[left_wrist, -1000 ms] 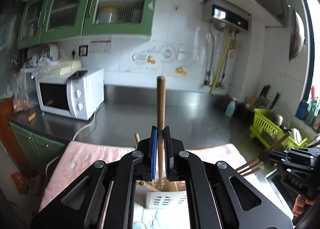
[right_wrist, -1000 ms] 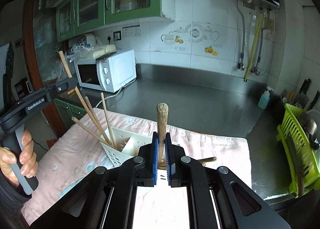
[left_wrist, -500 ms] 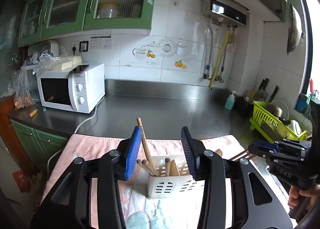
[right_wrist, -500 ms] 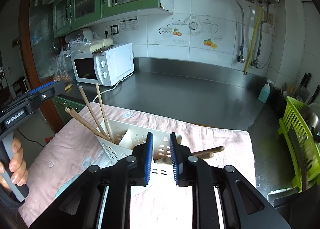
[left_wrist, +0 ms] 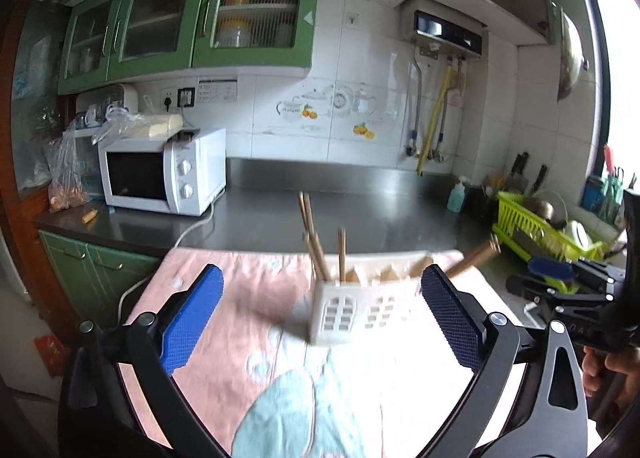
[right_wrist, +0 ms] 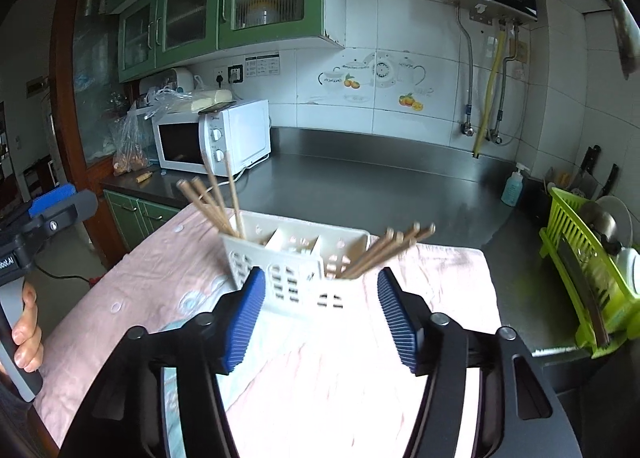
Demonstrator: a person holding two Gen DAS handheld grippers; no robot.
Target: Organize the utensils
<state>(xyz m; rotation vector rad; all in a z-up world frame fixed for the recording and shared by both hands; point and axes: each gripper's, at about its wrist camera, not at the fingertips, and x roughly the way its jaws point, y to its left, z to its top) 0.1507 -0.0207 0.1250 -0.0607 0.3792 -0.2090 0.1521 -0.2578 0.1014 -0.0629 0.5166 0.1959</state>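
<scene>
A white slotted utensil caddy (left_wrist: 360, 298) (right_wrist: 296, 258) stands on a pink cloth (left_wrist: 248, 298) (right_wrist: 168, 270). Wooden chopsticks (left_wrist: 316, 242) (right_wrist: 216, 202) stand in its left compartment. Wooden-handled utensils (right_wrist: 388, 250) (left_wrist: 472, 256) lean out of its right compartment. My left gripper (left_wrist: 320, 322) is open and empty, drawn back in front of the caddy. My right gripper (right_wrist: 320, 314) is open and empty, just in front of the caddy. The right gripper also shows in the left wrist view (left_wrist: 560, 278), and the left gripper in the right wrist view (right_wrist: 52, 206).
A white microwave (left_wrist: 160, 174) (right_wrist: 212, 136) sits at the back left on the steel counter (left_wrist: 360, 210). A green dish rack (left_wrist: 540, 230) (right_wrist: 592, 270) with dishes stands at the right. A soap bottle (right_wrist: 512, 186) and knives stand near the back right corner.
Both grippers let go of wooden utensils into the caddy, opened wide and pulled back from it. The caddy now holds the released sticks.
</scene>
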